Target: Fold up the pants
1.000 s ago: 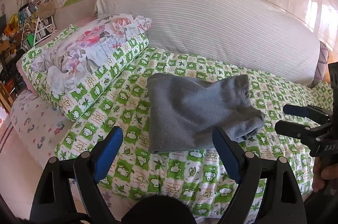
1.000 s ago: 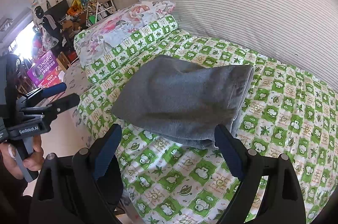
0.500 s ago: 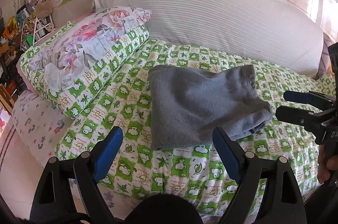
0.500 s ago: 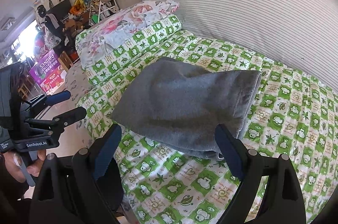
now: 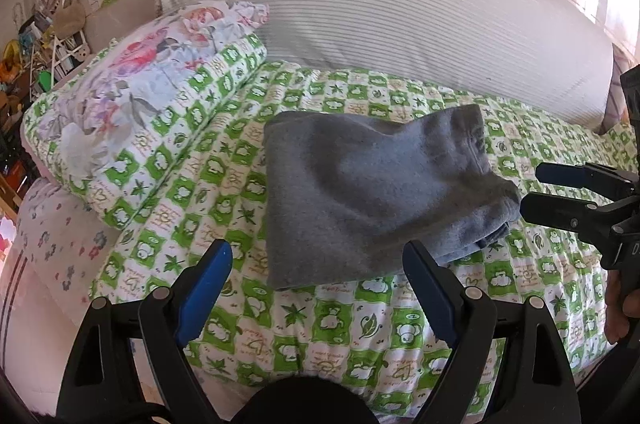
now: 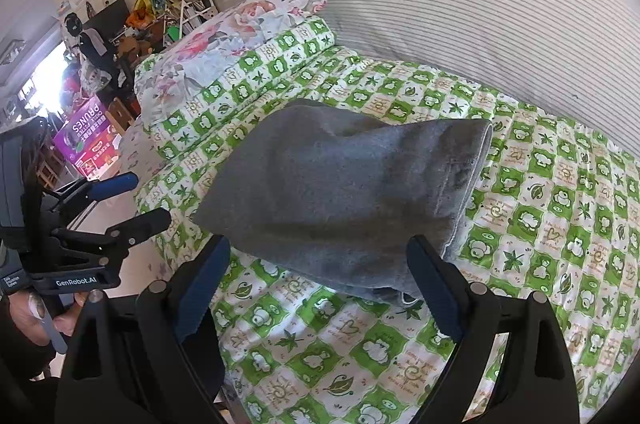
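Note:
Grey pants [image 5: 372, 192] [image 6: 340, 192] lie folded in a thick bundle on the green-and-white checked bedspread [image 5: 320, 328] [image 6: 560, 224]. My left gripper [image 5: 316, 256] hovers open over the bundle's near left edge, with nothing between its blue pads. My right gripper [image 6: 318, 248] is open too, over the bundle's near right corner. In the left wrist view the right gripper [image 5: 530, 192] shows from the side, just right of the pants. The left gripper [image 6: 148, 198], with a hand on its handle, shows at the left of the right wrist view.
A rolled quilt with a floral pillow [image 5: 140, 96] [image 6: 240, 48] lies left of the pants. A large white striped bolster [image 5: 400, 16] [image 6: 480, 4] runs along the wall behind. The bed's edge [image 5: 52, 244] drops at the near left. Cluttered shelves [image 6: 160, 4] stand far left.
Both grippers have moved closer to the pants and a little down; the bundle looks larger in both views. Their jaws stay open and the pants lie unmoved.

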### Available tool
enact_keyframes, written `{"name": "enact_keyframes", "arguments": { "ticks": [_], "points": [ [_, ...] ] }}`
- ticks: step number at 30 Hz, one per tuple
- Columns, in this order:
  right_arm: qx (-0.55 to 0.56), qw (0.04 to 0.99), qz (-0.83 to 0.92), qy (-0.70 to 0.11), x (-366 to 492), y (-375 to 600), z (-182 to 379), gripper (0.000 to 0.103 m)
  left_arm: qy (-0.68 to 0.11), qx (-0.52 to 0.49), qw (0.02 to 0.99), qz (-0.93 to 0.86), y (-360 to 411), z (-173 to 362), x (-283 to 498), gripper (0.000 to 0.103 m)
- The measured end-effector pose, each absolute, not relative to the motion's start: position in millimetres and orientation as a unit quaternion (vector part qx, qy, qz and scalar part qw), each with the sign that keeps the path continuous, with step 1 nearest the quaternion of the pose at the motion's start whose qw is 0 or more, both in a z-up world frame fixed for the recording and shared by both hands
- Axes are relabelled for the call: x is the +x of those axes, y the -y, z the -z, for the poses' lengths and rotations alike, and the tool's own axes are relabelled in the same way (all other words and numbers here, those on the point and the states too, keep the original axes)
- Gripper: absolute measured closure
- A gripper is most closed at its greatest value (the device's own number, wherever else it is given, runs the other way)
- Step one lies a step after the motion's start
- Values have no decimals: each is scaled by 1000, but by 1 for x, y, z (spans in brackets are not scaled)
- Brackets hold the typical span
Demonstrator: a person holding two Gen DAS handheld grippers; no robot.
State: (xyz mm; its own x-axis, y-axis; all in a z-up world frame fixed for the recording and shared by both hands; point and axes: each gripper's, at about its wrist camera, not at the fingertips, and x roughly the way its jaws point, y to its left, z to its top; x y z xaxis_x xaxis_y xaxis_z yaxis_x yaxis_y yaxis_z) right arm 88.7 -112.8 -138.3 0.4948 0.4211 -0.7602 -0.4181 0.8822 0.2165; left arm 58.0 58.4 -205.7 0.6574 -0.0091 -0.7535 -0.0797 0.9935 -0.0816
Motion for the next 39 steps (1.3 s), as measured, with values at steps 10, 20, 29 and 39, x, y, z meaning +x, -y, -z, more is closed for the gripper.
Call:
{"name": "enact_keyframes", "arguments": {
  "ticks": [10, 20, 29, 39],
  "points": [
    [8, 859, -242, -452, 109, 122, 153, 12, -423, -49, 905, -13, -52, 218, 84, 15],
    [17, 855, -239, -461, 129, 129, 166, 12, -419, -45, 907, -6, -48, 228, 105, 15],
    [28, 853, -240, -462, 140, 134, 172, 12, -431, -51, 901, -1, -48, 236, 116, 15],
    [30, 853, -242, -461, 141, 134, 174, 12, -434, -52, 900, -1, -48, 239, 117, 15]
  ]
}}
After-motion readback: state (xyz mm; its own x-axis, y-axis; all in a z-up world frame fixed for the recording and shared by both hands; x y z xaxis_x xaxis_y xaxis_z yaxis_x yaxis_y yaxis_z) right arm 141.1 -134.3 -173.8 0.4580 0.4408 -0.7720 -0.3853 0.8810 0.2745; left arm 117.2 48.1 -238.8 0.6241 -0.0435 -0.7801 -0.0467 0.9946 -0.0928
